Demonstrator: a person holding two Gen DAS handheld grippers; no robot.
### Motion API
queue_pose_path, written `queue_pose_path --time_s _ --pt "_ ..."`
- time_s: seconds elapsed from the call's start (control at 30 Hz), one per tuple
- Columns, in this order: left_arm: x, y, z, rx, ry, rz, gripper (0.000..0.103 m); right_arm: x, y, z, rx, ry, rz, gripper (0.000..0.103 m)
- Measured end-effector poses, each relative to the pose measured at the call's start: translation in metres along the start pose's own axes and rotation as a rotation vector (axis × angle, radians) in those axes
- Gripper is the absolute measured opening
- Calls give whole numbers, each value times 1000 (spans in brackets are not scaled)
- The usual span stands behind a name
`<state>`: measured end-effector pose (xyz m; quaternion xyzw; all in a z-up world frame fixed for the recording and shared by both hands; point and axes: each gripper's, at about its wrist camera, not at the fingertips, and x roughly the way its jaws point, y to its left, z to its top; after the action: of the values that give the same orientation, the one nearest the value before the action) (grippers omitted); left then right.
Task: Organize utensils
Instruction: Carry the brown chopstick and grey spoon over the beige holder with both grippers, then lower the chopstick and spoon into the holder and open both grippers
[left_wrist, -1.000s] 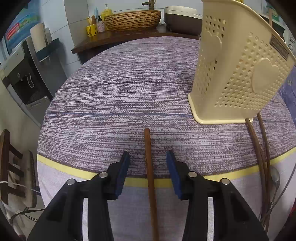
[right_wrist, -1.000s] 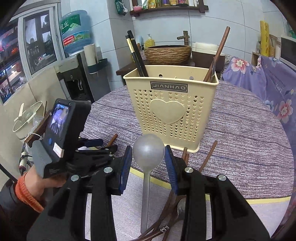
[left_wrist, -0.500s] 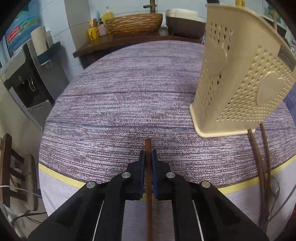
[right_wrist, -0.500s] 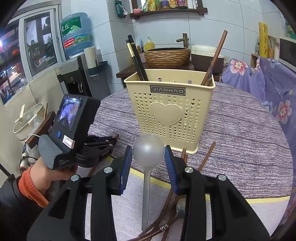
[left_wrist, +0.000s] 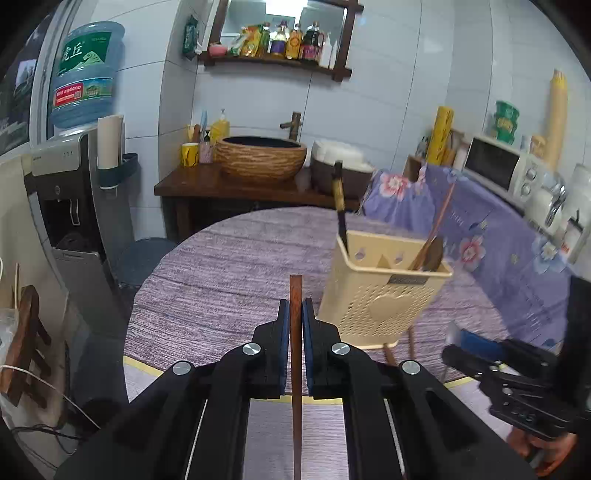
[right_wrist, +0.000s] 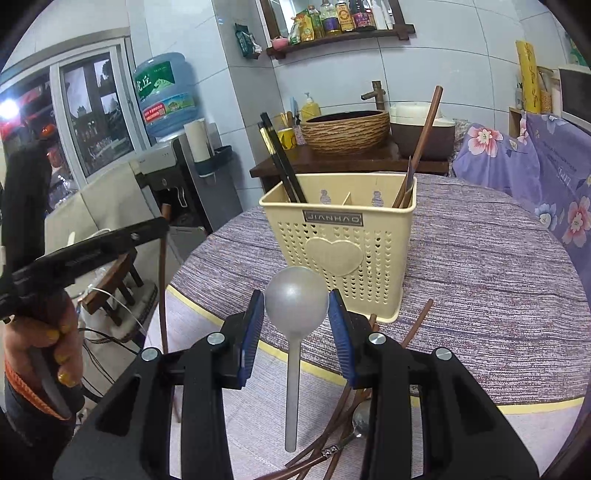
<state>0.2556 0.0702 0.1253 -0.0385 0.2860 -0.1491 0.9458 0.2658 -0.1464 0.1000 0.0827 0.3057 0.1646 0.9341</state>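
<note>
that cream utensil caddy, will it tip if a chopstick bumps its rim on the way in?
Possibly. The caddy is tall for its base, and its perforated plastic walls look light. It holds only black chopsticks and a few brown utensils, so little ballast. The woven tablecloth probably limits sliding, favouring tipping.

My basket stands on the table, with some sticks in its left part and more in its right part. My left tongs pinch one stick up above the table, to the left of the basket. My right tongs hold a spoon in front of the basket, and more sticks lie on the table under it.
</note>
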Motion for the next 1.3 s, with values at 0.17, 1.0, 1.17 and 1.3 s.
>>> queue_pose_path --time_s 0.17,1.0,1.17,1.3 --pt "-12 -7 1 -12 -50 -32 8 -2 3 -1 -1 -6 6 37" --pt "-14 -80 167 9 -425 -83 8 -12 -16 172 -121 -365 -182 37" --pt "21 -83 141 29 -403 -50 8 16 -28 145 -121 -340 -208 37" --pt "39 -80 112 30 -362 -43 8 30 -33 112 -122 -320 -218 37"
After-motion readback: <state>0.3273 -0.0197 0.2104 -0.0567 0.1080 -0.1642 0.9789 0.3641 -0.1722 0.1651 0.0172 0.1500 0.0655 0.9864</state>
